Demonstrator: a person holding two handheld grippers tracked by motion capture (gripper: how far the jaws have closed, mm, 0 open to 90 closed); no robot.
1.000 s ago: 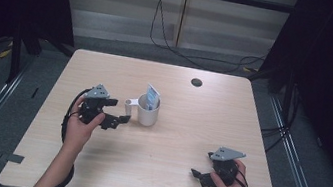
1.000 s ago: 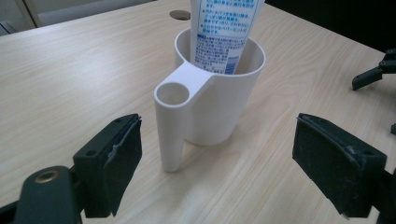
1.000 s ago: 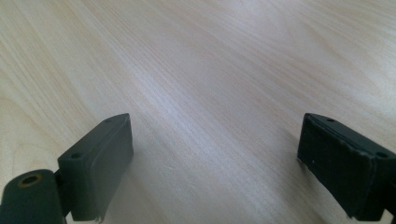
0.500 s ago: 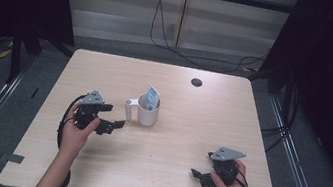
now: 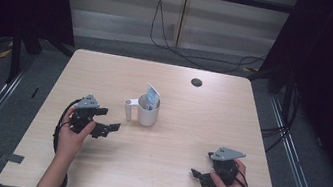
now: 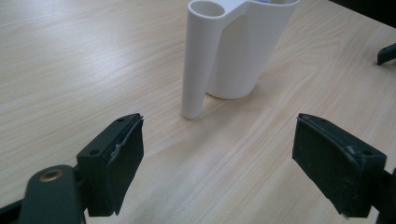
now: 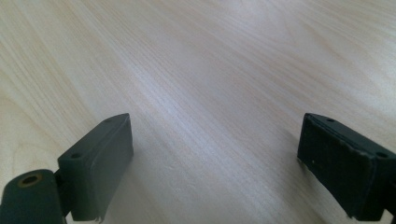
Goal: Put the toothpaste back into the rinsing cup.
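Tongs first, seen from the high view: your left tongs point(image 5: 109, 128) hover just above the tabletop point(image 5: 107, 74), spread apart and holding nothing, aimed at the white mug point(image 5: 147, 112) standing near them at the middle of the tabletop. The mug's handle point(image 5: 128, 110) faces your left tongs, and a small blue-and-white packet point(image 5: 152, 96) stands upright inside it. Your right tongs point(image 5: 198, 175) rest near the front right edge, well apart from the mug, also spread and empty.

From the left gripper view, the mug's handle point(image 6: 201, 60) rises as a tall hollow tube between and beyond the two black pads point(image 6: 122, 158), not touching either. If you close on that narrow handle off-centre, the mug may twist or tip, and the packet could spill out. Pushing forward before closing could shove the mug across the smooth wood.

From the right gripper view, the pads point(image 7: 100, 161) stand wide over bare tabletop point(image 7: 210, 70). That hand is too far off to steady the mug should it rock.
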